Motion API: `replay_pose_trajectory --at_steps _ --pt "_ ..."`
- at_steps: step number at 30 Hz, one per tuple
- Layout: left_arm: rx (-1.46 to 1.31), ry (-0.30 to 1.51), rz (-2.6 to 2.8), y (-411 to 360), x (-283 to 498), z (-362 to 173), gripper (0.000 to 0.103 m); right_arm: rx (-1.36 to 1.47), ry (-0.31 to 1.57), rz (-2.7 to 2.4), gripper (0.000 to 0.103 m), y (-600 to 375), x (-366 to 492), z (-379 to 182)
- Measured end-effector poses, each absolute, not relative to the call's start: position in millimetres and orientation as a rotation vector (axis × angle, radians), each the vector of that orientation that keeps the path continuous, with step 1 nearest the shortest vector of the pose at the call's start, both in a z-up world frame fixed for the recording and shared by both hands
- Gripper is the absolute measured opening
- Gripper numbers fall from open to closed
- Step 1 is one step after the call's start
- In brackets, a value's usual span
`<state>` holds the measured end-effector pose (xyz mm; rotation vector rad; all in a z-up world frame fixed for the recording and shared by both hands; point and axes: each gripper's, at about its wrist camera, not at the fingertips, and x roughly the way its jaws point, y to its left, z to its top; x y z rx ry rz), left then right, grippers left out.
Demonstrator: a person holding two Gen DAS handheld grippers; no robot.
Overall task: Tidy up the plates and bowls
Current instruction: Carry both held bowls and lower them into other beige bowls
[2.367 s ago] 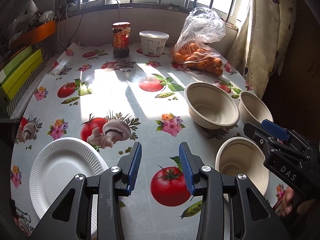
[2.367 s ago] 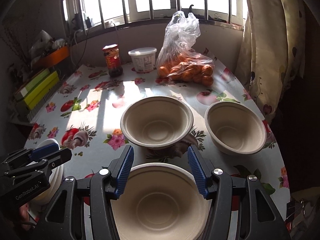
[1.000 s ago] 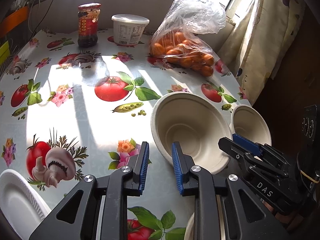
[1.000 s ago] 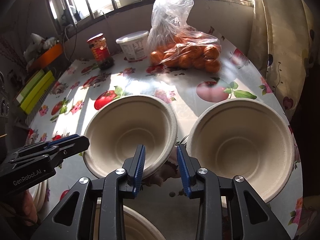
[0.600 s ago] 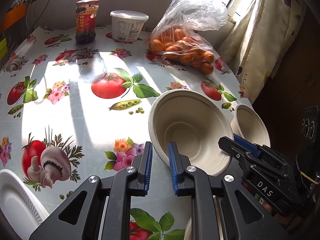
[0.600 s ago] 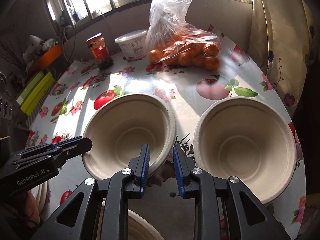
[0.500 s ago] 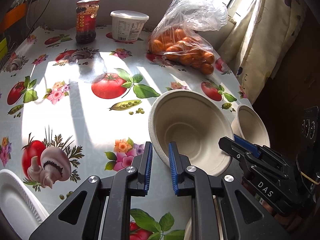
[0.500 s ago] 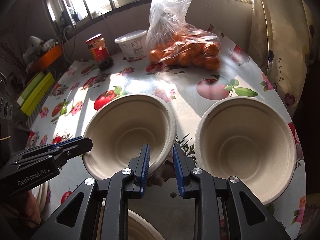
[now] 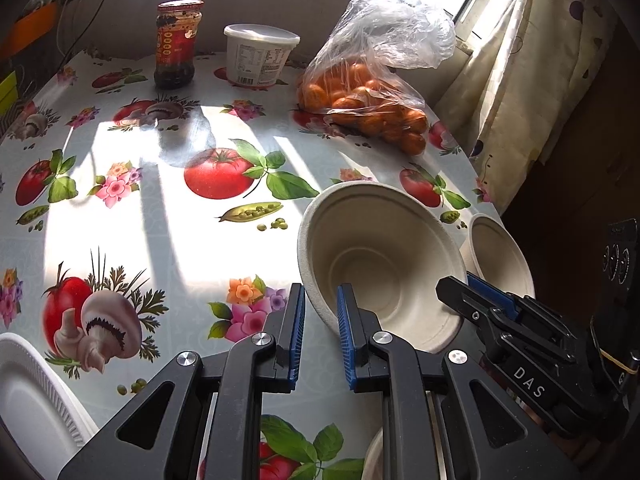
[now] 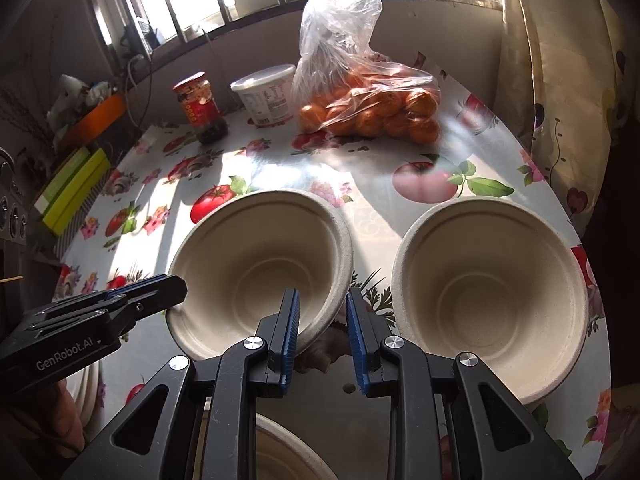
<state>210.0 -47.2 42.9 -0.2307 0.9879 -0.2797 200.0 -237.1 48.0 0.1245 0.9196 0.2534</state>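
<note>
**Both grippers clamped one bowl**

Left gripper (image 9: 320,336) pinched the near rim of the tilted middle bowl (image 9: 376,256) on the fruit-print tablecloth (image 9: 192,216); right gripper (image 10: 322,336) gripped its opposite rim. Beside it, further right, sat a second bowl (image 10: 492,296)

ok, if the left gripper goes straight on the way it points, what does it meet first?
The middle bowl: its near rim already sits in the left gripper, whose jaws have just been closing and look clamped on it. Going on would likely press the bowl into the tablecloth.
</note>
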Motion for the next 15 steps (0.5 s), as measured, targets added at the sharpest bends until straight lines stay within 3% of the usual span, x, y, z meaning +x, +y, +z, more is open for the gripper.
replay_pose_trajectory --at_steps 15 --pt "-0.219 0.931 -0.31 -47.2 184.4 69.1 0.017 0.125 0.86 0.244 0.024 -238.9 173.6 76.6"
